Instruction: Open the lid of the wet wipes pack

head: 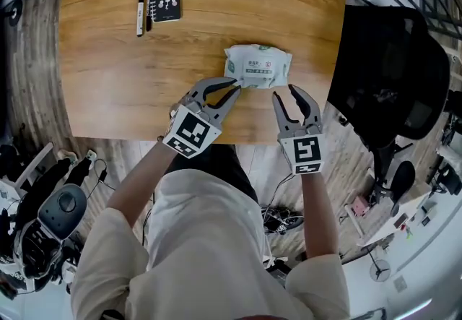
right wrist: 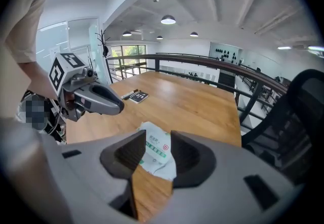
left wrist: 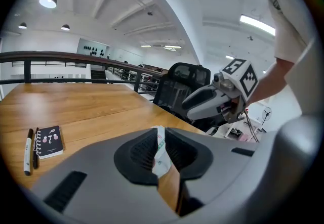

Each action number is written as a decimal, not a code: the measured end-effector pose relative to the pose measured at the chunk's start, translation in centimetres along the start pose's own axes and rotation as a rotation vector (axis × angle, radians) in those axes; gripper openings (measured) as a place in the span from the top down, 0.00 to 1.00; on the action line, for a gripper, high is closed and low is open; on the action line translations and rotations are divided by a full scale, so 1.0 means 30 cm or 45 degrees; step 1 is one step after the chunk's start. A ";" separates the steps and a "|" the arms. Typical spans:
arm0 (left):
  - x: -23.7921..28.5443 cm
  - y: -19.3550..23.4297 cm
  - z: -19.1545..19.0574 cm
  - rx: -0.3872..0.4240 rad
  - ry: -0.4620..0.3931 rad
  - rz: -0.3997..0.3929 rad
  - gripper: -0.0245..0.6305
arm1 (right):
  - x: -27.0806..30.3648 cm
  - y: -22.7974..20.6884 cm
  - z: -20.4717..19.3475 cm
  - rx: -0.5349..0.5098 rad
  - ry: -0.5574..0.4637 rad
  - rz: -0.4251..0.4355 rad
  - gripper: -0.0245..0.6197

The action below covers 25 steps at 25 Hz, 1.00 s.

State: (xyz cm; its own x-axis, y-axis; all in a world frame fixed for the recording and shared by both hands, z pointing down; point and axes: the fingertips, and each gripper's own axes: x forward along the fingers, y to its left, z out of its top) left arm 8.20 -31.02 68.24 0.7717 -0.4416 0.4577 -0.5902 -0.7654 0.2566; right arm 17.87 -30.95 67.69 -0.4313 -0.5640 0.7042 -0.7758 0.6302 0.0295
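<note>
Lying with lid seemingly unopened on the brown wooden bench (head: 202,37), the white plastic wet wipes pack (head: 258,66) is clamped at 8 o'clock by the left gripper (head: 235,85), the right gripper (head: 286,92) held apart.

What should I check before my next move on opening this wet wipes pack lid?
1. Left gripper shut on the wipes pack's end seam: ok.
2. Right gripper open: ok.
3. Right gripper aimed at the pack, which shows between its jaws: ok.
4. Right gripper on the lid: not ok, it stops short of the pack.
5. Where the lid's edge sits: cannot tell.
6. Pack lies on the table, notebook far off: ok.
</note>
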 end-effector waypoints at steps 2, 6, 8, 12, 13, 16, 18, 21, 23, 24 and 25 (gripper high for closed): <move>0.046 0.014 -0.034 0.020 0.019 -0.009 0.90 | 0.047 0.004 -0.019 -0.035 0.017 0.012 0.75; 0.132 0.027 -0.098 0.086 0.075 -0.024 0.90 | 0.136 0.018 -0.071 -0.165 0.074 0.032 0.75; 0.172 0.029 -0.133 0.126 0.111 -0.029 0.90 | 0.174 0.022 -0.102 -0.268 0.123 0.035 0.75; 0.228 0.034 -0.198 0.195 0.170 -0.034 0.90 | 0.240 0.036 -0.167 -0.473 0.196 0.055 0.75; 0.235 0.034 -0.210 0.205 0.179 -0.034 0.90 | 0.252 0.040 -0.183 -0.514 0.209 0.060 0.75; 0.245 0.037 -0.238 0.211 0.190 -0.023 0.89 | 0.277 0.050 -0.218 -0.613 0.232 0.072 0.75; 0.244 0.044 -0.250 0.209 0.191 -0.006 0.88 | 0.290 0.056 -0.231 -0.672 0.235 0.073 0.75; 0.246 0.050 -0.267 0.212 0.197 0.006 0.87 | 0.307 0.062 -0.245 -0.750 0.235 0.059 0.75; 0.252 0.052 -0.283 0.217 0.211 0.008 0.87 | 0.317 0.071 -0.249 -0.822 0.249 0.063 0.75; 0.256 0.055 -0.292 0.216 0.224 0.008 0.87 | 0.322 0.077 -0.251 -0.861 0.254 0.067 0.75; 0.260 0.059 -0.301 0.215 0.238 0.008 0.86 | 0.327 0.081 -0.253 -0.900 0.254 0.068 0.75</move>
State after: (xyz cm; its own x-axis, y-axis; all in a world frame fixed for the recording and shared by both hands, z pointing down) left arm 11.02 -31.59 79.95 0.7013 -0.3645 0.6126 -0.5351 -0.8370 0.1146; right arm 15.24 -30.90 80.05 -0.3159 -0.4576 0.8312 -0.2449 0.8857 0.3945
